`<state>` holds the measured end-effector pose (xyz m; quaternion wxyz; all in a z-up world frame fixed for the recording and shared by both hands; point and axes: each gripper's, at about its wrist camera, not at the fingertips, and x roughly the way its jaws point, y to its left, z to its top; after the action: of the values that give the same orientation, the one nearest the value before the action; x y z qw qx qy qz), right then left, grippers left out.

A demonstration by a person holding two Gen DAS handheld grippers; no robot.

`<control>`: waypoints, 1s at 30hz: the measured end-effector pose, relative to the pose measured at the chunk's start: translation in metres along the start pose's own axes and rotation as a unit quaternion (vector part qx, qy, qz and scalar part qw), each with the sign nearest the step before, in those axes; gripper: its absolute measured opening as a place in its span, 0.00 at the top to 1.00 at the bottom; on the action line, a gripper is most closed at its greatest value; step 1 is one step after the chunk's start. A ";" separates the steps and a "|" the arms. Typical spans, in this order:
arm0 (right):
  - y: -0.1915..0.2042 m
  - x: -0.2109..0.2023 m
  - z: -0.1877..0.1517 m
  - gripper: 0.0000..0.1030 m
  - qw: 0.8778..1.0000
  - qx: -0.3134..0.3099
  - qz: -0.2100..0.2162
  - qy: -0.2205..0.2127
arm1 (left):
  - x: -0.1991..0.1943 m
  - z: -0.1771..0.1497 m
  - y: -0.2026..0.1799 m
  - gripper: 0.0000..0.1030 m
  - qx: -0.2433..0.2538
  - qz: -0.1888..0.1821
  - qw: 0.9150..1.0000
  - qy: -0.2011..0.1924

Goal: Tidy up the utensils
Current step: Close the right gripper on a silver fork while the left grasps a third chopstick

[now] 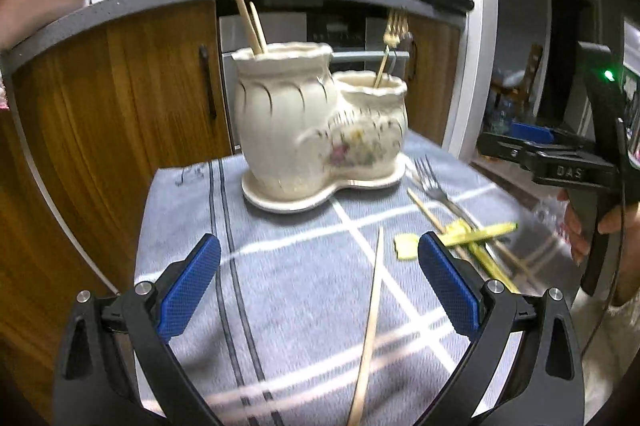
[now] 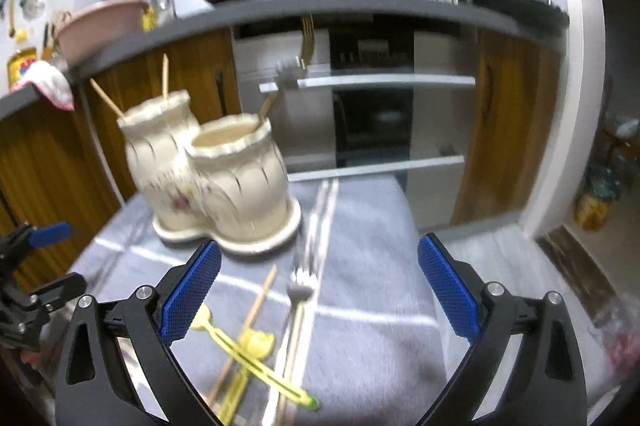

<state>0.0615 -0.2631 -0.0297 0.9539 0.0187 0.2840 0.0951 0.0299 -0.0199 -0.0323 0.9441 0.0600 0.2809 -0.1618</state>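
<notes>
1. While both tongs gape wide and empty, the left gripper straddles a loose wooden chopstick on the grey striped cloth.
2. Closing the right gripper over the crossed silver fork and yellow plastic utensils could snag several.
3. A careless reach might knock the cream ceramic twin-pot holder.

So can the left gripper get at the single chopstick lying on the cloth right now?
Probably yes. The left gripper is open, and the chopstick lies bare on the cloth between its fingers, apart from the pile of utensils at right.
</notes>
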 end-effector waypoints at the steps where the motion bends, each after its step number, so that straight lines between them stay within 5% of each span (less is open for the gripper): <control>1: -0.001 0.002 -0.002 0.05 1.000 0.001 0.000 0.007 | 0.002 -0.003 -0.002 0.05 0.003 -0.001 1.000 0.007; 8: 0.002 0.022 -0.012 0.11 0.998 -0.004 0.011 0.065 | 0.019 -0.012 -0.012 0.07 0.018 -0.004 0.998 0.054; 12: 0.004 0.032 -0.016 0.38 0.996 -0.007 0.017 0.092 | 0.024 -0.014 -0.017 0.19 0.030 -0.016 0.997 0.068; 18: 0.005 0.042 -0.020 0.60 0.992 0.007 0.046 0.120 | 0.030 -0.018 -0.029 0.39 0.056 -0.025 0.994 0.090; 24: 0.011 0.053 -0.023 0.73 0.989 -0.001 0.046 0.139 | 0.034 -0.023 -0.036 0.67 0.074 -0.040 0.990 0.111; 30: 0.014 0.060 -0.027 0.77 0.987 -0.006 0.039 0.154 | 0.040 -0.026 -0.037 0.80 0.077 -0.051 0.987 0.131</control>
<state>0.0935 -0.2386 -0.0831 0.8943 0.0087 0.4263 0.1356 0.0358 -0.0603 -0.0767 0.8824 0.1387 0.3915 -0.2212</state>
